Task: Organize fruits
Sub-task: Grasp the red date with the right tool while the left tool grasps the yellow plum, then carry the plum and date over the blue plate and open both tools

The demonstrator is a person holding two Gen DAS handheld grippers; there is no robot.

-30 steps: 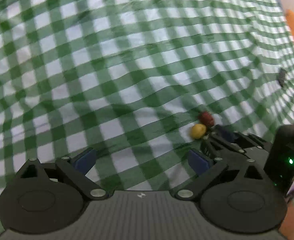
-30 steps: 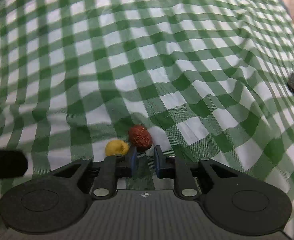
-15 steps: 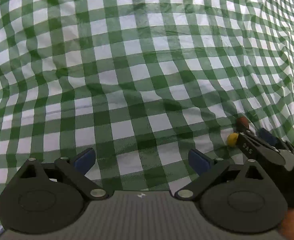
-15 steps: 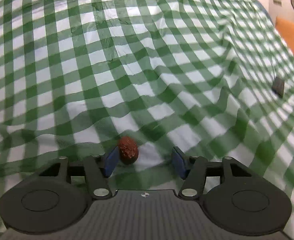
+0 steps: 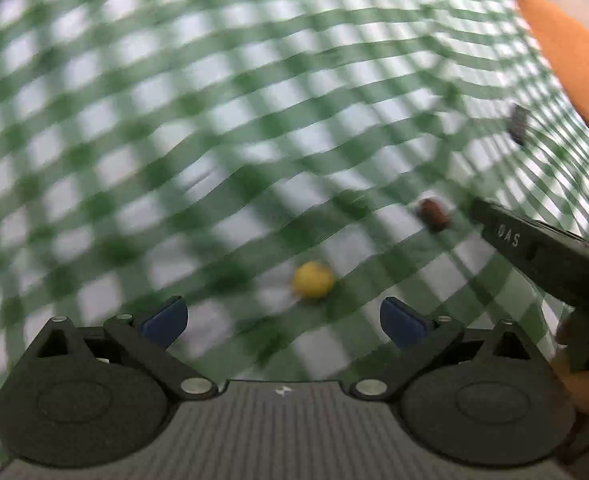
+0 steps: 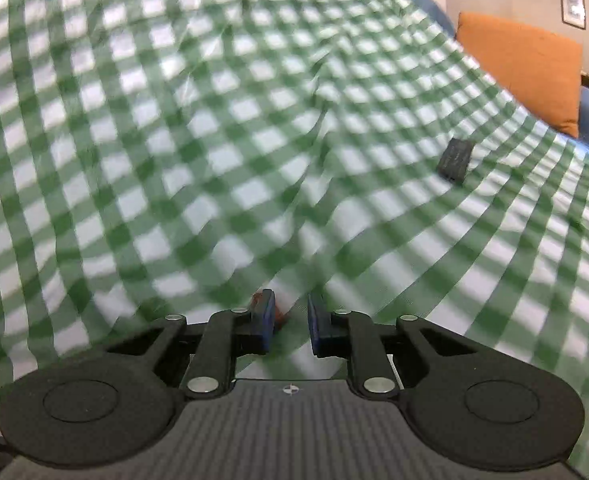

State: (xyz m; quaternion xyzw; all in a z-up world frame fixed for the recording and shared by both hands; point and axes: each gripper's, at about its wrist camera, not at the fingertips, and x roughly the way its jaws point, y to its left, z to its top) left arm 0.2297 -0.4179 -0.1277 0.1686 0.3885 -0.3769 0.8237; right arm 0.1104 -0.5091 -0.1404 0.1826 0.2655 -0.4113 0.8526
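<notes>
In the left wrist view a small yellow fruit (image 5: 313, 279) lies on the green checked cloth (image 5: 174, 120) just ahead of my open left gripper (image 5: 284, 318). A dark red fruit (image 5: 433, 213) lies further right, next to the black finger of my right gripper (image 5: 534, 248). In the right wrist view my right gripper (image 6: 290, 322) has its pads (image 6: 265, 320) nearly closed with a gap between them. The red fruit (image 6: 268, 308) peeks out beside the left pad, mostly hidden. I cannot tell if it is gripped.
A small black object (image 6: 455, 158) lies on the cloth at the right, and it also shows in the left wrist view (image 5: 518, 124). An orange cushion (image 6: 522, 68) sits beyond the cloth's far right edge. The cloth is wrinkled.
My left gripper has swung towards the yellow fruit, which now lies between its open fingers' line. My right gripper's jaws have narrowed and the red fruit now sits by the left pad.
</notes>
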